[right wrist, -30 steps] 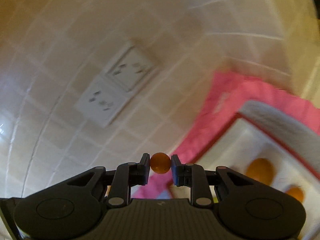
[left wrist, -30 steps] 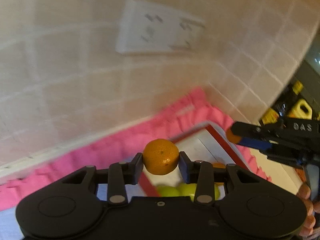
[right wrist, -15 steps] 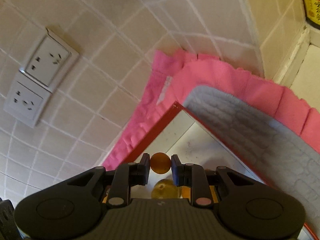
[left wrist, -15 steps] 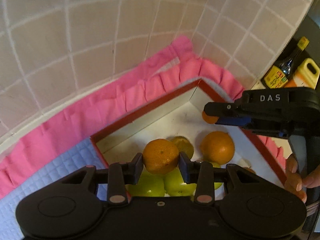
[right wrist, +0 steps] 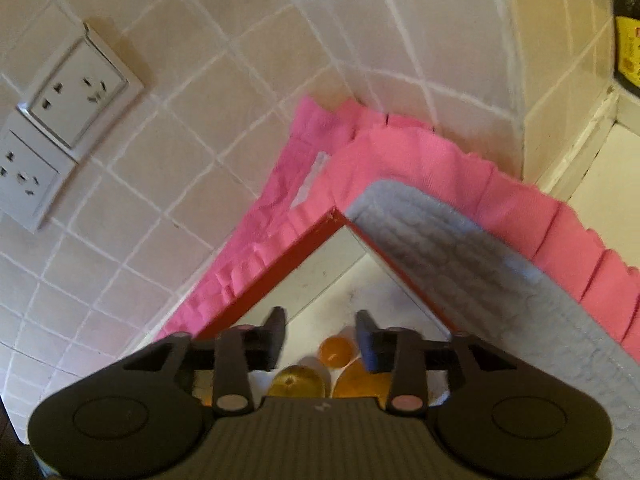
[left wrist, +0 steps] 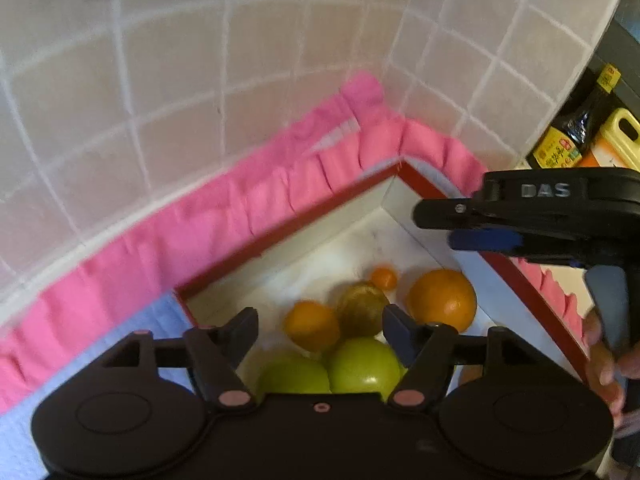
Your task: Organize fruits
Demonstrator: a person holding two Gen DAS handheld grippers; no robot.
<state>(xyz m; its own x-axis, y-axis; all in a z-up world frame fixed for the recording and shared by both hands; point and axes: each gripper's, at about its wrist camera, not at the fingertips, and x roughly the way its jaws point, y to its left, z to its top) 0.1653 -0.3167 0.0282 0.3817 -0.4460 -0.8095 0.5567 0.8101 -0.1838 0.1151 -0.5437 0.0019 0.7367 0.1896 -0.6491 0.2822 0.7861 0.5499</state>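
Observation:
A red-rimmed box (left wrist: pixel 288 222) with a white inside holds the fruit. In the left wrist view my left gripper (left wrist: pixel 320 334) is open and empty above it. Below lie a mandarin (left wrist: pixel 311 325), a brownish fruit (left wrist: pixel 362 312), a big orange (left wrist: pixel 442 299), a tiny orange fruit (left wrist: pixel 384 277) and two green apples (left wrist: pixel 362 366). My right gripper (right wrist: pixel 321 338) is open and empty over the box corner (right wrist: pixel 280 264); the tiny orange fruit (right wrist: pixel 336 350) lies below it. The right gripper also shows in the left wrist view (left wrist: pixel 448 226).
The box sits on a grey-blue quilted mat (right wrist: pixel 500 276) with a pink frill (left wrist: pixel 200 228), in a corner of tiled walls (left wrist: pixel 160 100). Wall sockets (right wrist: pixel 60 120) are at the left. Sauce bottles (left wrist: pixel 576 132) stand on a ledge at the right.
Both grippers have opened. The mandarin has dropped from my left gripper into the box, and the tiny orange fruit has dropped from my right gripper into the box.

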